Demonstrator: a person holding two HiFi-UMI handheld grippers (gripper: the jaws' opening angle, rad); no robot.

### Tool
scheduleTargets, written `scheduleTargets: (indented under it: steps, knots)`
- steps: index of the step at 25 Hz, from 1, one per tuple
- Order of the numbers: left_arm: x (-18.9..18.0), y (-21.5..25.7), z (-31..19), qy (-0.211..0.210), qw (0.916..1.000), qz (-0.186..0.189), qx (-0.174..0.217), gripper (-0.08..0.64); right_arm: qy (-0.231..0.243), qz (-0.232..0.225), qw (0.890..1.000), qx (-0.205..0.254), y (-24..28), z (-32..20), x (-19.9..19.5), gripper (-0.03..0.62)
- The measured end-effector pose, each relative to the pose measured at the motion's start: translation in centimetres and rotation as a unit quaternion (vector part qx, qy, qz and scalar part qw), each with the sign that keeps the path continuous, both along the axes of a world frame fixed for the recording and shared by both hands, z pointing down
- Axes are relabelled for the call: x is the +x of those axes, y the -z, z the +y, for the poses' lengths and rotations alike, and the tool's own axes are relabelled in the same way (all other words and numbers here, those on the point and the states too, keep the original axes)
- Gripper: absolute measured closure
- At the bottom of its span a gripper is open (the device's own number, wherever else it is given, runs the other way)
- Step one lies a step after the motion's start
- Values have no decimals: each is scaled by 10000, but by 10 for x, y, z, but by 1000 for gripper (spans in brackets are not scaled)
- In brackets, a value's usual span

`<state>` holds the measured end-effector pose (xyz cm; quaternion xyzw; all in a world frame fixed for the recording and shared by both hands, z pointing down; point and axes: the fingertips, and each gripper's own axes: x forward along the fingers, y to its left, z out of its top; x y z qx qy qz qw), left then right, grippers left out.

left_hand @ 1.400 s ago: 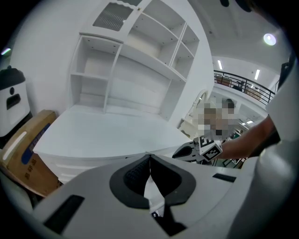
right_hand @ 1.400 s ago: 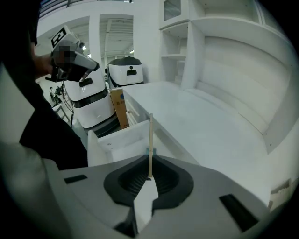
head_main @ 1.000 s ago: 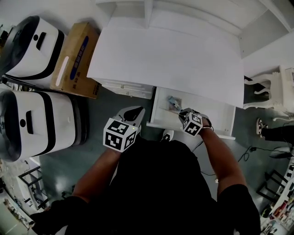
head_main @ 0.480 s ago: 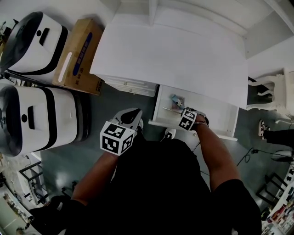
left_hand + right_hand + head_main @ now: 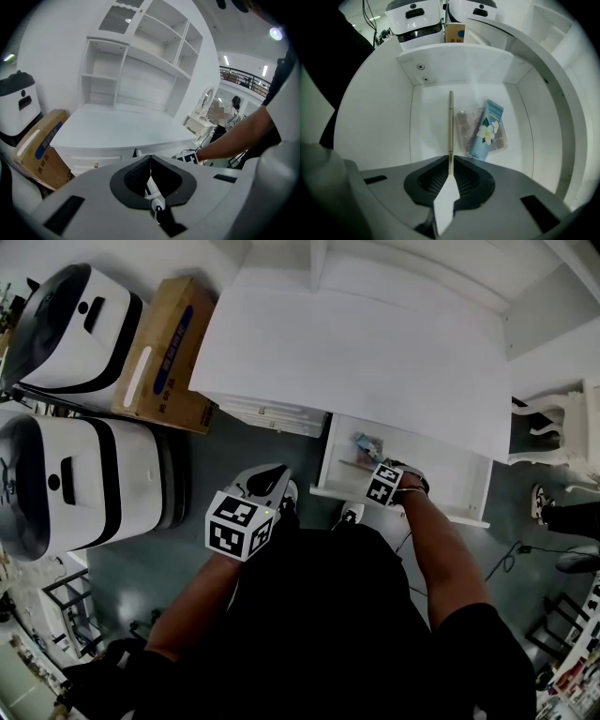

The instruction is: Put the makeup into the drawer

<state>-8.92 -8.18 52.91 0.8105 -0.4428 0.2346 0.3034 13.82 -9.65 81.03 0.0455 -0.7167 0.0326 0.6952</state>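
Risk first. The right gripper [image 5: 450, 161] points straight down into the open drawer [image 5: 429, 117], jaws nearly closed on the top end of a thin gold pencil [image 5: 450, 126]. The pencil hangs upright inside the drawer. We can't tell if its lower tip touches the drawer floor.

- Pushed lower, the tip would likely jam on the floor. The pinch is short and at the very end, so the pencil could skid up through the pads, tilt or snap.
- Let go while upright, it will probably topple and roll. It could end up across the blue tube [image 5: 486, 131] and the clear palette [image 5: 464, 129], which lie just beside it in the drawer.
- A slim round stick gives the pads little hold, so we think a small twist could swing it sideways against the drawer wall.

Left gripper [image 5: 150, 161]: jaws together, nothing between them, held outside the drawer and well apart from it. No risk from it that we see.

Look of the pencil: long, very slim, straight, dull gold, with a faint joint partway down. It looks rigid and light. We take it for an eye or lip pencil, but the type is too small to confirm.
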Motion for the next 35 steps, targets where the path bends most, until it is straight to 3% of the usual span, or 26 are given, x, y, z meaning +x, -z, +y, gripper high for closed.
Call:
scheduleTargets:
  steps: [13,17,19,20,21,22,23,25,27,28,29,30,33,35]
  knots:
    - [3,4,-18,-532,9983,187,110,549,-487,-15,9988,28,21,6,5,546]
    - [10,6,-29,-881,9956,272,172,549,-1121,-383,9924,345,45,-4,3,547]
    - [12,6,-34,-1052,9938,301,194,549,-1750,-756,9798,605,66,-12,-1,548]
    - [12,6,-37,-1129,9929,312,209,549,-2193,-1033,9673,742,79,-17,-3,548]
    - [13,8,-40,-1200,9919,329,236,549,-2724,-1408,9479,861,96,-22,-5,548]
    - [13,10,-43,-1268,9909,355,278,549,-3308,-1870,9201,953,116,-25,-9,549]
    - [13,13,-46,-1339,9897,390,330,549,-3888,-2375,8843,1024,138,-27,-12,549]
    - [13,20,-50,-1485,9868,480,428,549,-4856,-3331,8001,1143,182,-29,-15,558]
    - [14,25,-54,-1633,9838,569,478,549,-5485,-4065,7199,1251,220,-27,-15,565]
    - [15,27,-55,-1713,9821,611,488,549,-5663,-4349,6876,1315,237,-25,-17,566]
    - [15,31,-56,-1801,9802,651,500,549,-5754,-4592,6622,1398,254,-22,-20,566]
    - [16,34,-56,-1895,9781,687,523,549,-5773,-4811,6425,1500,270,-20,-24,566]
    - [20,45,-57,-2147,9717,758,632,549,-5657,-5405,5971,1768,316,-11,-40,566]
    - [25,51,-59,-2239,9689,781,713,549,-5587,-5659,5775,1848,339,-6,-47,566]
